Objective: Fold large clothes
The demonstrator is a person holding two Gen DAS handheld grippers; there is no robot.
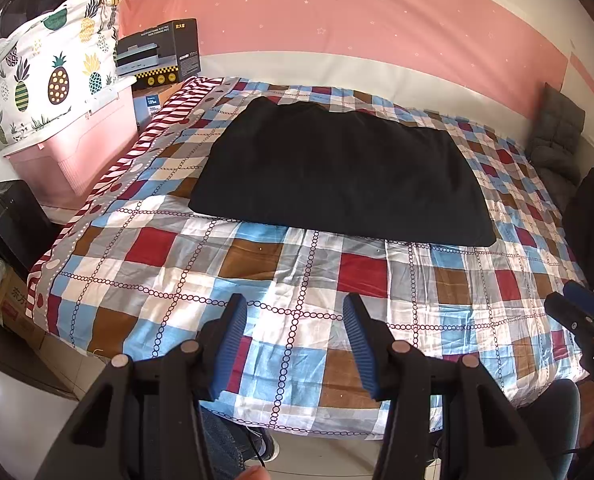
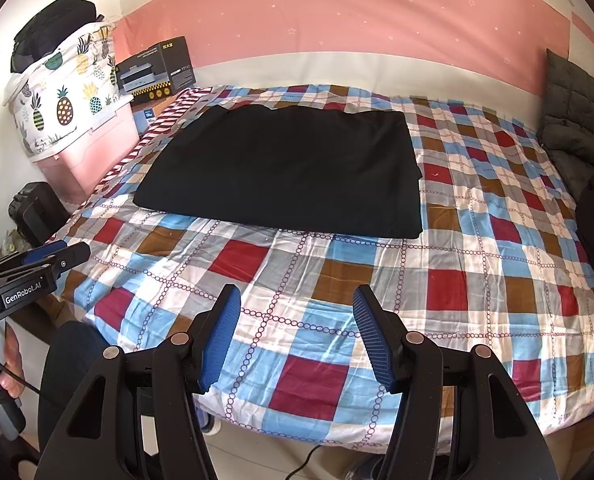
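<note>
- Garment [image 1: 337, 172] lies flat on the bed [image 1: 257, 280], a black, roughly rectangular slab already doubled over, set toward the far half of the checked quilt and well apart from both tools.
- Left gripper [image 1: 295, 340] hangs over the near edge of the bed, jaws spread wide, nothing between them.
- Right gripper [image 2: 297, 332] sits the same way, jaws wide open and empty.
- Risk one: black on black hides the layers, so a pinch at the near hem may catch only the top ply and peel the fold apart.
- Risk two: jaws dipping too deep could grab the quilt along with the cloth and drag it up.
- Risk three: uneven lifting from the two corners would skew the next fold.
</note>
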